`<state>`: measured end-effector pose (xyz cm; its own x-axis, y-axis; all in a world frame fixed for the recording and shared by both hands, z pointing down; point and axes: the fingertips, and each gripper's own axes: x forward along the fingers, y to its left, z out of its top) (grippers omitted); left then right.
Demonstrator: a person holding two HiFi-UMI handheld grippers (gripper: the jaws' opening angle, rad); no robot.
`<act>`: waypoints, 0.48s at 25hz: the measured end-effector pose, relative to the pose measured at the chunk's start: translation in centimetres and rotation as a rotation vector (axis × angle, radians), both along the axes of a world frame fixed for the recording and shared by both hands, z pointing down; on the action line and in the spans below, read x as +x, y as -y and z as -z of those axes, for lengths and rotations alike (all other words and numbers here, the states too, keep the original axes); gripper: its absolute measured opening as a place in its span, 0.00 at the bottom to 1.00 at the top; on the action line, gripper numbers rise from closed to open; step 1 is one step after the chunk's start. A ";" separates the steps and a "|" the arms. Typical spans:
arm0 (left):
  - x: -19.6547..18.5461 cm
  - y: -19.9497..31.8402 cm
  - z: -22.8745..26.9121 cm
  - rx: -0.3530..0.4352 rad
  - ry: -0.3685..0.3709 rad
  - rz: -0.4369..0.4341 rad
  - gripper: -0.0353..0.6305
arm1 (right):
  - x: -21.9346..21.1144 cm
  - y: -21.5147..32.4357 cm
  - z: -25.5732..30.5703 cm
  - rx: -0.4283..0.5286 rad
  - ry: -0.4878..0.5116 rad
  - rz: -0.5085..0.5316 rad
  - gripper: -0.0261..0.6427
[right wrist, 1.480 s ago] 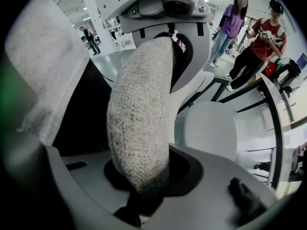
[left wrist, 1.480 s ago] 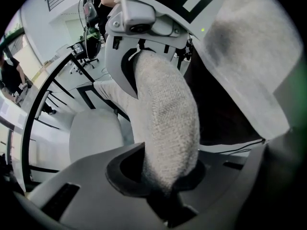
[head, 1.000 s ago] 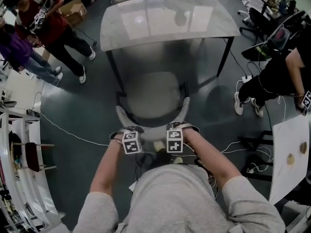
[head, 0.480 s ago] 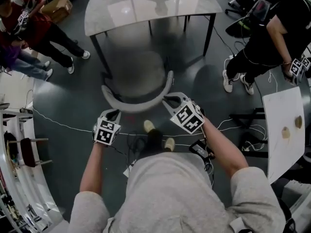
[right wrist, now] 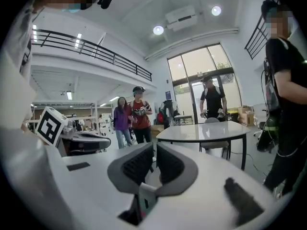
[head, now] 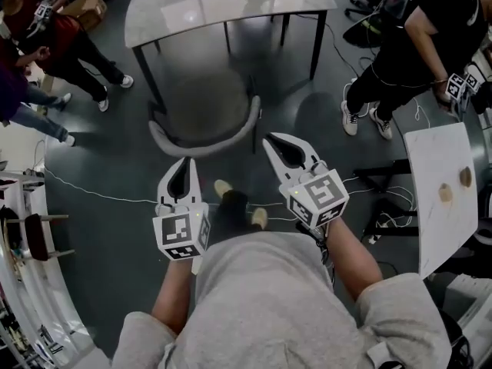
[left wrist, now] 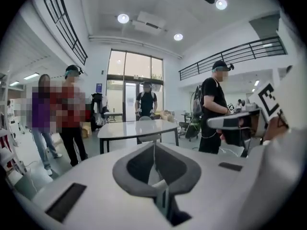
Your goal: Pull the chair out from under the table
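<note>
The grey chair [head: 204, 102] stands on the dark floor just in front of the glass-topped table [head: 223, 6]. Its curved backrest [head: 201, 146] faces me. My left gripper [head: 187, 161] hangs in the air just on my side of the backrest, apart from it. My right gripper [head: 269, 138] is raised beside the backrest's right end, also free of it. Both point roughly level toward the table [left wrist: 136, 127]. The jaws of both grippers [left wrist: 154, 145] [right wrist: 155, 145] have just been closing, and they stand together with nothing between them.
Two people [head: 38, 44] stand at the far left and another [head: 415, 44] at the right. A white table [head: 442, 183] with two small brown things is at the right edge. Cables [head: 100, 194] run across the floor, and my feet [head: 238, 202] are behind the chair.
Both grippers were at the backrest's ends with jaws wide; they have let go, risen, rolled and closed. The chair has come from partly under the table to in front of it.
</note>
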<state>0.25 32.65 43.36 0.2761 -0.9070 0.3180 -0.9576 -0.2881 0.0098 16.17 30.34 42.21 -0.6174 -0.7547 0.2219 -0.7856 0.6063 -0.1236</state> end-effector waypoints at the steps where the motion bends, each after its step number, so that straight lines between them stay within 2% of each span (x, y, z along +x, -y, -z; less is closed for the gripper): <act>1: 0.5 -0.1 0.9 0.017 -0.017 -0.006 0.08 | 0.4 -0.2 0.5 0.011 -0.002 -0.004 0.10; 5: 2.2 -0.6 2.9 0.044 -0.085 -0.028 0.08 | 2.1 -0.5 1.6 0.023 0.013 -0.026 0.10; 12: 3.1 0.2 3.3 0.051 -0.074 -0.055 0.08 | 3.8 0.3 2.3 0.033 0.039 -0.069 0.10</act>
